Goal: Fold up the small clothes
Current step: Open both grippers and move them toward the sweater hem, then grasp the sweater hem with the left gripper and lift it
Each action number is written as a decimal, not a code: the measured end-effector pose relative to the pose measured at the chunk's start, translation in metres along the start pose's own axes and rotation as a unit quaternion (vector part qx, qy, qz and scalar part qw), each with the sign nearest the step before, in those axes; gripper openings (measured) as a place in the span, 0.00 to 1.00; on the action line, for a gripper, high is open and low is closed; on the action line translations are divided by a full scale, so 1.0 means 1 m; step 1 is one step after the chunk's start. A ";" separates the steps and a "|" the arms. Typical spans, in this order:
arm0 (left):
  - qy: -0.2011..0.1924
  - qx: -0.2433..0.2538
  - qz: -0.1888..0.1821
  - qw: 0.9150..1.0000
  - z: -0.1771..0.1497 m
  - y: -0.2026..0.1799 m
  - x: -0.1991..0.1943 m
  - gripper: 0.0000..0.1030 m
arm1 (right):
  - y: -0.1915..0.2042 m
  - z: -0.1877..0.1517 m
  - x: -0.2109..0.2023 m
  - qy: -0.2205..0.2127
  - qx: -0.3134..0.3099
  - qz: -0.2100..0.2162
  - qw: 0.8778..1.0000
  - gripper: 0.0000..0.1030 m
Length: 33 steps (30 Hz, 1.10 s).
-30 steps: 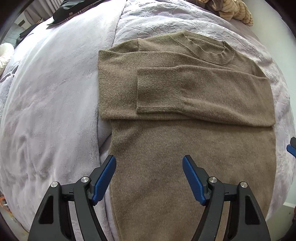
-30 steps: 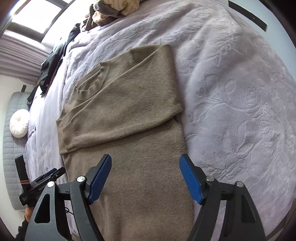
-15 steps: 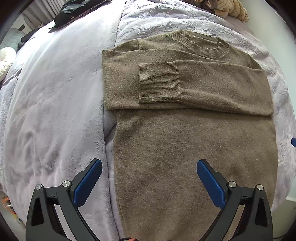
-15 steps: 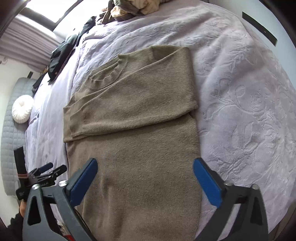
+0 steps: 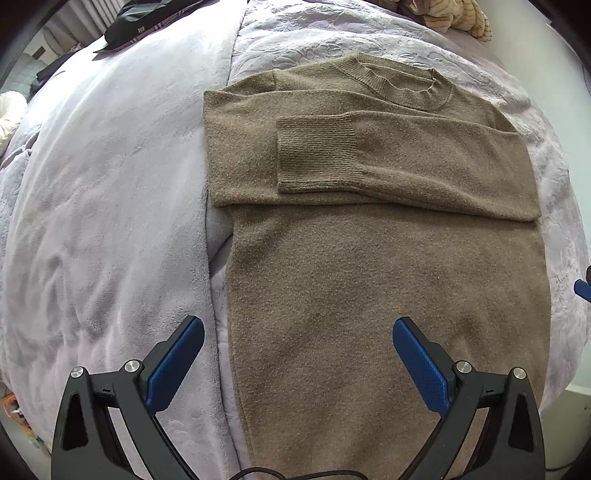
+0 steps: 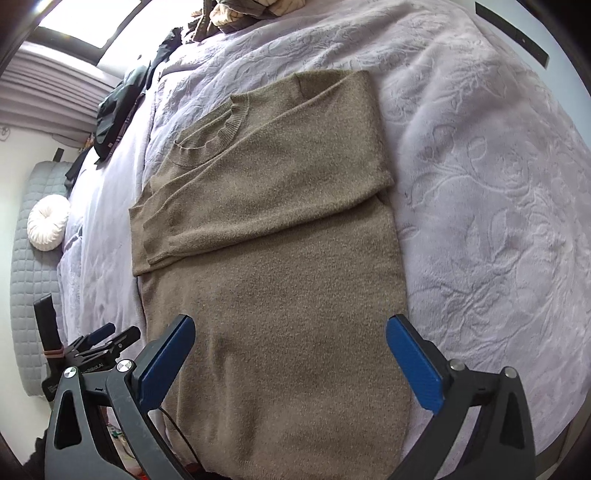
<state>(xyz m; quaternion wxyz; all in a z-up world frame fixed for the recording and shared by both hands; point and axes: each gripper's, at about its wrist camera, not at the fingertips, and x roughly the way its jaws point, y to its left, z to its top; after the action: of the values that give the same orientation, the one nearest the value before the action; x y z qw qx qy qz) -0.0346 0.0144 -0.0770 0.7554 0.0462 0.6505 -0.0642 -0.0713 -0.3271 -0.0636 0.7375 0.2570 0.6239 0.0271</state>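
Observation:
A brown knit sweater [image 5: 388, 280] lies flat on the lilac bedspread [image 5: 110, 221], both sleeves folded across the chest, the ribbed cuff [image 5: 314, 155] on top. It also shows in the right wrist view [image 6: 280, 280]. My left gripper [image 5: 297, 354] is open and empty, held above the sweater's lower left part. My right gripper [image 6: 290, 350] is open and empty above the sweater's lower right part. The left gripper shows at the left edge of the right wrist view [image 6: 99, 338].
Dark clothes [image 5: 147, 18] lie at the far left of the bed and a striped beige garment [image 5: 454, 18] at the far right. A round white cushion [image 6: 48, 223] lies beside a grey padded headboard [image 6: 26, 295]. The bed edge is close below the hem.
Both grippers have opened wider and drawn back toward the sweater's hem, so more of the sweater shows. The sweater has not moved.

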 end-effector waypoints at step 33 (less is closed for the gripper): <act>0.211 -0.014 -0.255 0.943 -0.154 0.057 0.051 0.99 | -0.087 -0.149 0.047 0.211 0.130 0.195 0.949 1.00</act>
<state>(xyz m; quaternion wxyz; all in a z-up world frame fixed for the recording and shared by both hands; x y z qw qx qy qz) -0.1688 0.0922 -0.1514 0.5593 -0.1197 0.7860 -0.2347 -0.2246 -0.3340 -0.1558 0.5300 0.4555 0.7009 0.1427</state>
